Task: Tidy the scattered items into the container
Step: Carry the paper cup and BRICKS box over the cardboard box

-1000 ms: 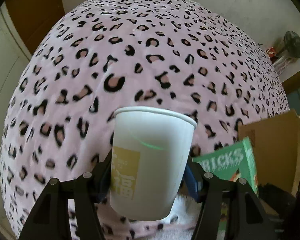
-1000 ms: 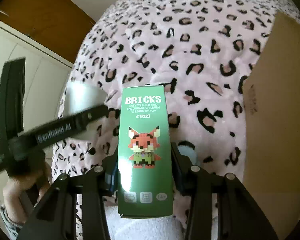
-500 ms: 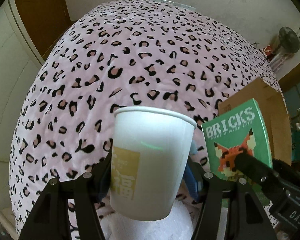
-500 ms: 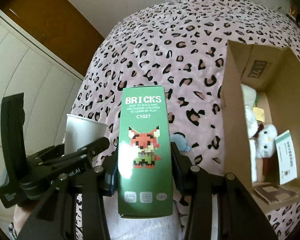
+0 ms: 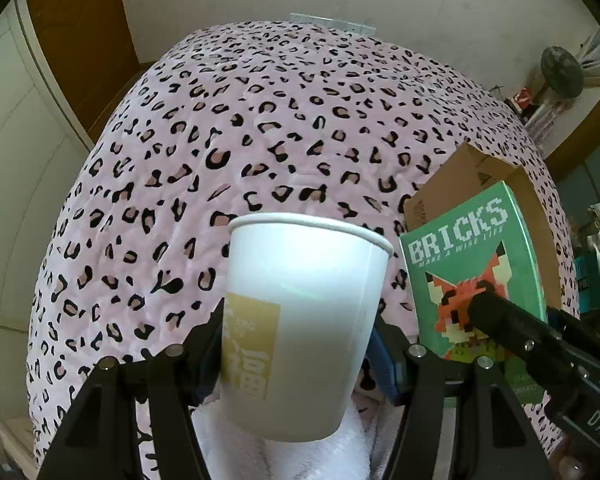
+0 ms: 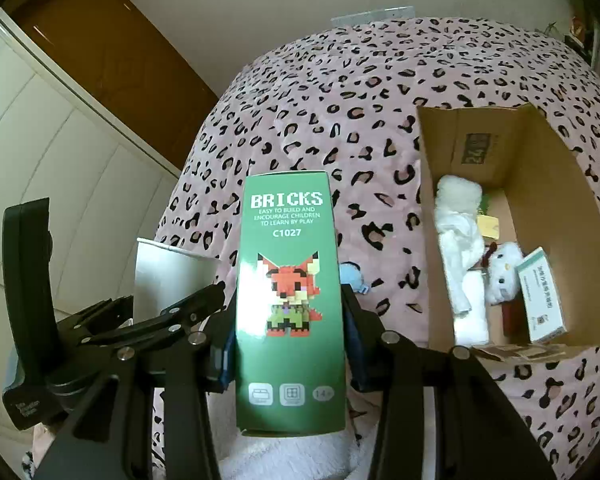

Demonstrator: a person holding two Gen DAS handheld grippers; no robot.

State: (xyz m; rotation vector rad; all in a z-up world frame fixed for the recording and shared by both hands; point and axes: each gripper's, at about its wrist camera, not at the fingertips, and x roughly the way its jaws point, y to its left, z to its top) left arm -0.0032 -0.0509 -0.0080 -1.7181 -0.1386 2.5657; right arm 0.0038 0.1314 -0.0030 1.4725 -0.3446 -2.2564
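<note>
The green, glossy bricks box (image 6: 290, 300) is sitting upright, clamped in the right tool (image 6: 290, 344); the smooth white paper cup (image 5: 300, 320) is gripped in the left tool (image 5: 296, 360). Both are hanging above the fuzzy leopard bed (image 6: 320, 100). Right of the tools, the cardboard box (image 6: 556, 184) is already holding plush toys (image 6: 502, 272); these two look left to drop in.

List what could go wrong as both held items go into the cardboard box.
1. The box already holds plush toys and a card, so the tall BRICKS carton may not lie flat.
2. The thin paper cup in the left hand-held gripper could crush or slip.
3. The two grippers sit close together and may collide over the box.
</note>
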